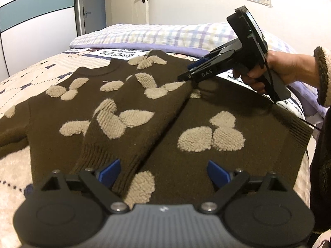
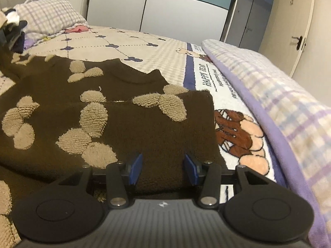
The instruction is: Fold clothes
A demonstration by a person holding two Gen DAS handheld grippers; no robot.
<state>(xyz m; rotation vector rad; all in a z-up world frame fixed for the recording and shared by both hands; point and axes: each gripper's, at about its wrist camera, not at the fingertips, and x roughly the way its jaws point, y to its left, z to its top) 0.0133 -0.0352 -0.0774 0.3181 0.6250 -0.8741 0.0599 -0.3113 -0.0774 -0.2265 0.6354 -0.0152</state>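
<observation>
Right gripper (image 2: 163, 169) sits low over the brown sweater (image 1: 144, 107), blue pads apart with folded knit between them — pads look close to the cloth but I can't confirm they are actually pinching it, so grip state is unclear. From the left wrist view its tip (image 1: 186, 76) touches down at the top of the folded-in sleeve (image 1: 124, 128), near the shoulder. Left gripper (image 1: 163, 173) hovers wide spread above the hem end, holding nothing.

Risks from here:
- Thick knit is springy. If the right gripper lets go or lifts before the fold is pressed, the sleeve may flop back out.
- A shallow pinch likely grabs only the top layer — dragging it would shear the fold and bunch the body underneath.
- Left gripper closing on the ribbed cuff (image 1: 97, 155) alone, not cuff plus body, would pull the sleeve off its diagonal line.
- Sweater lies near the bed edge on the person's side; a hard tug could slide the hem off the bedspread (image 1: 33, 76).

Sweater look: dark brown, heavy knit, raised beige fuzzy petal patches all over, ribbed cuffs and hem, round neck (image 2: 134, 76). It lies flat on the bedspread, neck pointing toward the folded checked quilt (image 1: 165, 35). One side is already folded in with the sleeve running diagonally down the body; the other sleeve is still spread out to the far side.
</observation>
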